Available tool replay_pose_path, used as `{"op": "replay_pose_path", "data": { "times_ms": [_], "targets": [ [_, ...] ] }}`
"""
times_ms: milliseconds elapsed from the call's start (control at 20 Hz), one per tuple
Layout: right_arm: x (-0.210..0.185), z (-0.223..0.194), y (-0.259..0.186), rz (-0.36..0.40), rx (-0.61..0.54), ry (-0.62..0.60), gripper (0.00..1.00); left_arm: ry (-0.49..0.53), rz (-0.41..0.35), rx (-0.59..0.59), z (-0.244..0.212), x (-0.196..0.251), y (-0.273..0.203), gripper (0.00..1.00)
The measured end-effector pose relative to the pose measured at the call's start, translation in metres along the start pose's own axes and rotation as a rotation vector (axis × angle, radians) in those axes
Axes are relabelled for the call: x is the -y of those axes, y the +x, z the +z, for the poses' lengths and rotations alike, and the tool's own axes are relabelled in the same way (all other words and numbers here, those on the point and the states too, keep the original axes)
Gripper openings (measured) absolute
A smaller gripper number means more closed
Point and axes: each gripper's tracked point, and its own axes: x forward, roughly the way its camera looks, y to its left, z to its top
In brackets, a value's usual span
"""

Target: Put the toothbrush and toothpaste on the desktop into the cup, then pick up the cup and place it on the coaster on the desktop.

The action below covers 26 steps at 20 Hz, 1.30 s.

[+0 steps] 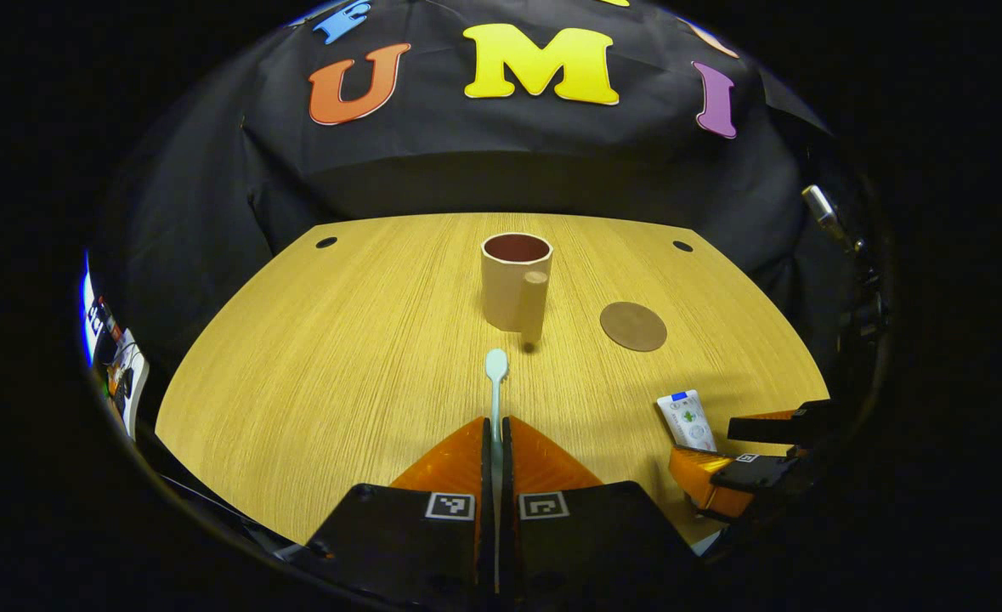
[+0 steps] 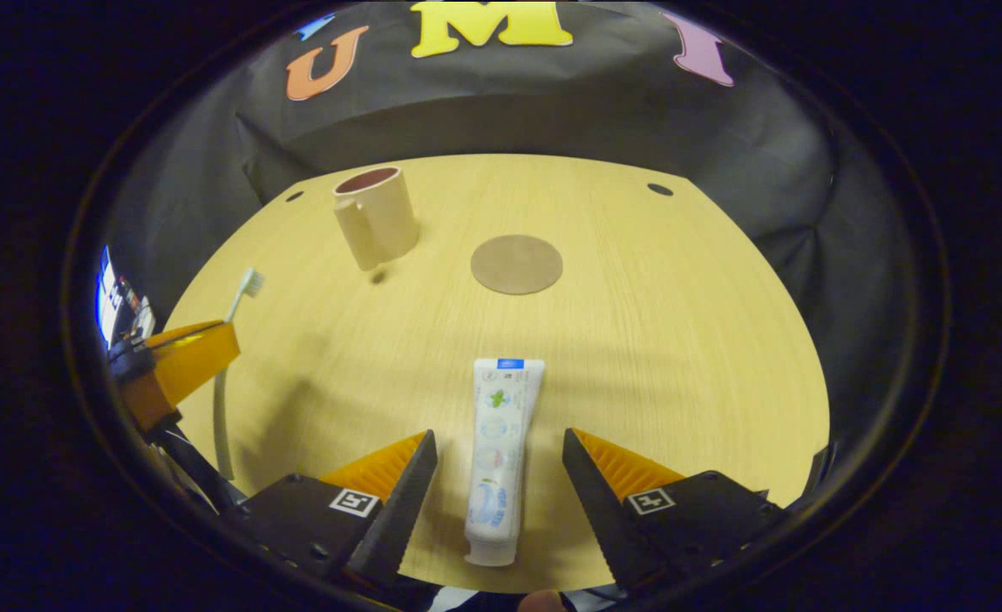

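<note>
Pale wood desktop against black cloth wall, cup far, coaster right of it, left gripper clamping toothbrush, right gripper wide astride toothpaste, bristles seen in right gripper view.

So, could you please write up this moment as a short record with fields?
left gripper: shut on the toothbrush, head pointing toward the cup
right gripper: open, fingers either side of the toothpaste
toothpaste: lying flat on the desktop
cup: upright, nothing visible inside
coaster: bare, beside the cup
</note>
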Motion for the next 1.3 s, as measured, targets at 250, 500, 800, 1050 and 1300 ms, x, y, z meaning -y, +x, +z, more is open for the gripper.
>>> {"op": "replay_pose_path", "data": {
  "times_ms": [250, 500, 800, 1050, 1300],
  "targets": [
    [0.001, -0.001, 0.014, -0.014, -0.058, 0.052, 0.46, -0.001, 0.012, 0.048, 0.015, -0.01, -0.009, 0.05],
    [0.003, 0.004, 0.007, 0.006, -0.056, 0.057, 0.23, -0.006, 0.0, 0.115, 0.041, -0.016, -0.016, 0.05],
    [0.012, 0.035, -0.027, 0.066, 0.068, 0.095, 0.13, 0.008, -0.023, 0.277, 0.113, -0.011, -0.006, 0.05],
    [0.025, 0.066, -0.068, 0.091, 0.161, 0.126, 0.13, -0.001, -0.056, 0.461, 0.188, -0.002, 0.018, 0.05],
    [0.043, 0.072, -0.1, 0.074, 0.209, 0.146, 0.13, -0.018, -0.107, 0.606, 0.249, 0.011, 0.055, 0.05]
  ]
}}
